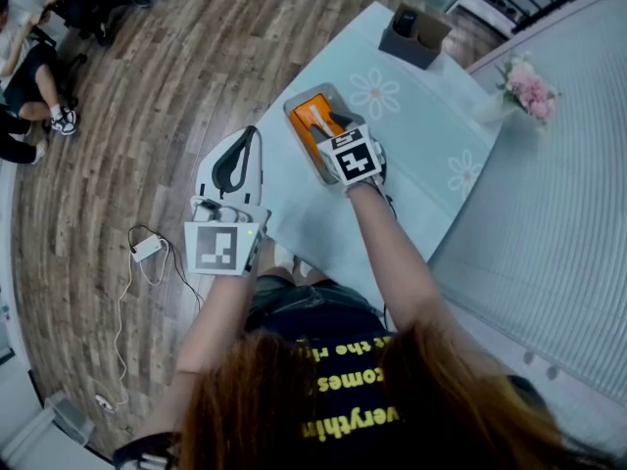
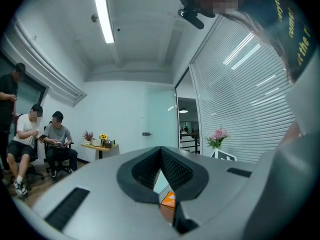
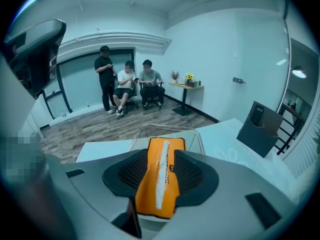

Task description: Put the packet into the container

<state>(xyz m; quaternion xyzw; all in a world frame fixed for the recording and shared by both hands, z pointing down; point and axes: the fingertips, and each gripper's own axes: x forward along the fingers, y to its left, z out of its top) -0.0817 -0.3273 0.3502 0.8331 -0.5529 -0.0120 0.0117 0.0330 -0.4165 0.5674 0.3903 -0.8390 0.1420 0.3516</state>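
We pinch the orange packet (image 3: 157, 194), likely light and floppy, mid-length in our right gripper (image 3: 161, 153); our left gripper (image 2: 161, 151) sits closed, empty.

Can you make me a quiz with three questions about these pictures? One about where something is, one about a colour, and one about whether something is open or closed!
1. Where is the packet?
A. On the floor
B. Between the right gripper's fingers, at the clear container
C. Beside the flowers

2. What colour is the packet?
A. Orange
B. Purple
C. Green

3. How are the left gripper's fingers?
A. Wide apart
B. Holding the packet
C. Closed together with nothing between them

Answers:
1. B, because the right gripper view shows the packet sitting between its two dark fingers, with the container just beyond.
2. A, because the packet is bright orange in both the head view and the right gripper view.
3. C, because the left gripper view shows its fingers meeting at the tips, with nothing in them.
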